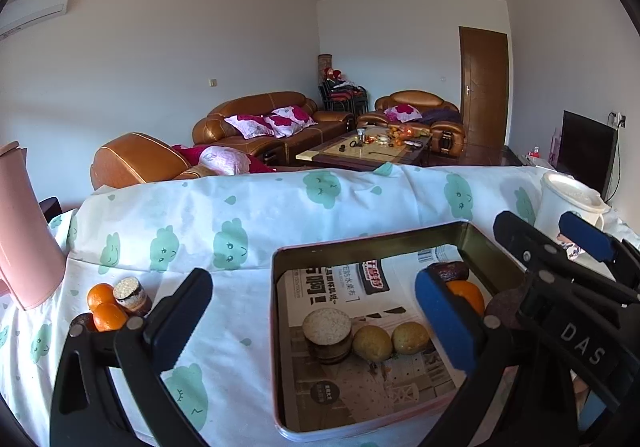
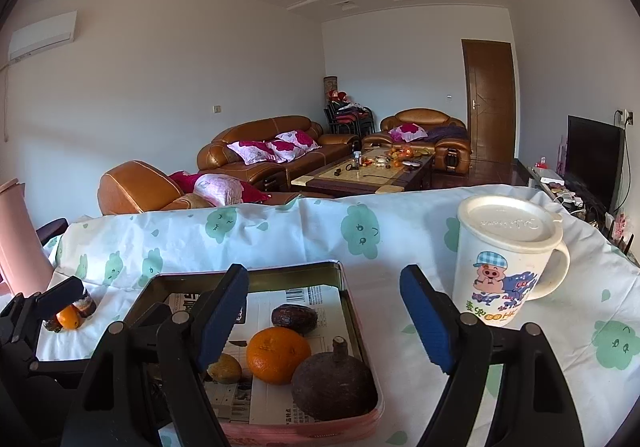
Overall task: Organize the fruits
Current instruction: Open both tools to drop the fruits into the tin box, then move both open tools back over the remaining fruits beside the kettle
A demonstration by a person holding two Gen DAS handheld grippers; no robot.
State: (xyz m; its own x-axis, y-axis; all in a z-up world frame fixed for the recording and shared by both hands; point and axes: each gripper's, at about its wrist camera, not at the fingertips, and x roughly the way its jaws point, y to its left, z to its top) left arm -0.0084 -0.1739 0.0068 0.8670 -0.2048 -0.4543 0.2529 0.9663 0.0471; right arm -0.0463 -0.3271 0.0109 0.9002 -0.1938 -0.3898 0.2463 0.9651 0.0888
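Note:
A pink metal tin [image 1: 276, 327] lined with newspaper sits on the cloud-print cloth. In it lie a round cake [image 1: 327, 335], two yellowish fruits [image 1: 373, 342], an orange [image 2: 277, 354], a dark date [image 2: 294, 319] and a dark round fruit [image 2: 333, 386]. Two oranges [image 1: 105, 309] and a second cake [image 1: 132, 295] lie on the cloth to the left of the tin. My left gripper [image 1: 316, 321] is open and empty over the tin's left part. My right gripper [image 2: 326, 321] is open and empty over the tin's right edge; it also shows in the left wrist view [image 1: 556, 231].
A white lidded mug [image 2: 506, 259] with a pig picture stands right of the tin. A pink jug [image 1: 22, 231] stands at the far left. Sofas and a coffee table stand beyond the table's far edge.

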